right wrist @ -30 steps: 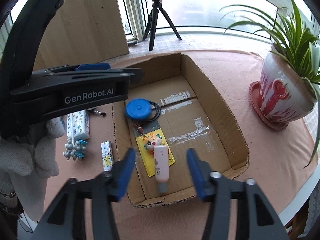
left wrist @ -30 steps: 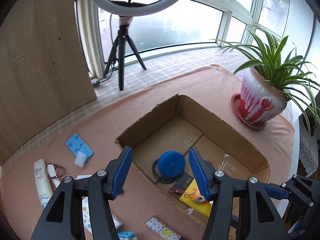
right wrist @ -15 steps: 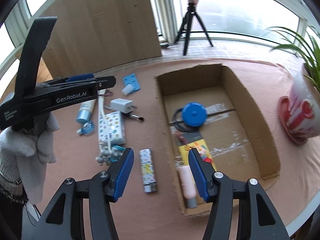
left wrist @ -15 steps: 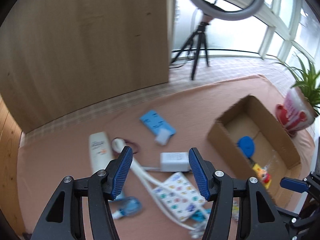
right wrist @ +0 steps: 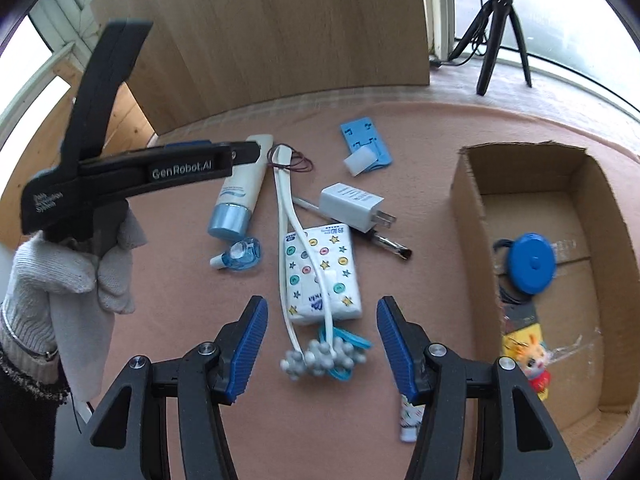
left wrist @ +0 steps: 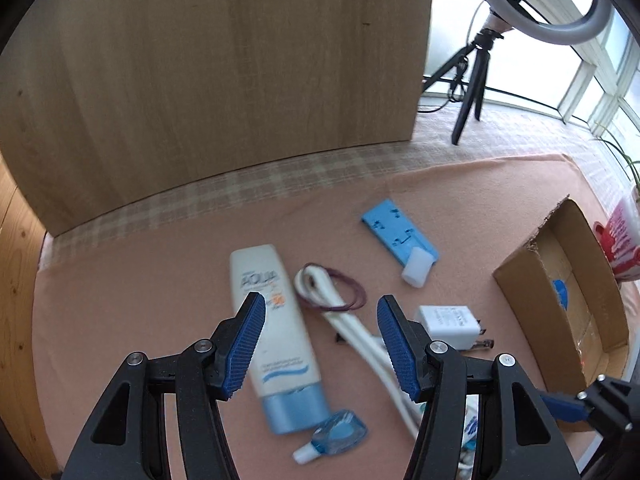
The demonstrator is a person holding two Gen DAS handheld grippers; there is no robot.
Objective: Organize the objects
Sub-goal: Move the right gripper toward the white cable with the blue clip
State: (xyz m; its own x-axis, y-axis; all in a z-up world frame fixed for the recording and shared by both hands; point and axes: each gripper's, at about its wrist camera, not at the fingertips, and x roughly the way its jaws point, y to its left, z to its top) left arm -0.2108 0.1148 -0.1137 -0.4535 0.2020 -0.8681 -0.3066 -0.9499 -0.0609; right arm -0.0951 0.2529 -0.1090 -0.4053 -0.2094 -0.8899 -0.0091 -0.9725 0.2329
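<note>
Both grippers hang over the loose clutter with nothing in them. The left gripper (left wrist: 320,344) has its blue pads spread wide, and below the gap lie a white lotion tube (left wrist: 276,336) with a blue cap and, just beside it, a white massage roller (left wrist: 360,332) whose handle runs under the right pad. A small blue tape dispenser (left wrist: 338,434) sits by the tube's cap. The right gripper (right wrist: 318,346) is likewise spread and empty, poised above the roller's grey bead head (right wrist: 320,360), which rests against a patterned tissue pack (right wrist: 322,274).

A little farther on the pink surface (right wrist: 180,320) come a white charger plug (right wrist: 350,204) lying across a thin brush (right wrist: 390,242), a dark hair band (right wrist: 294,160), and a blue plastic holder (right wrist: 366,144).

Off to the side stands the cardboard box (right wrist: 466,208), already holding a blue tape measure (right wrist: 530,262) and a yellow cartoon card (right wrist: 528,356).

This looks like the choosing step: some things are boxed and the rest wait. The left gripper seems best placed for the lotion tube; it would need to drop lower, centre its pads across the tube's width, close, and then carry it over the box wall.
</note>
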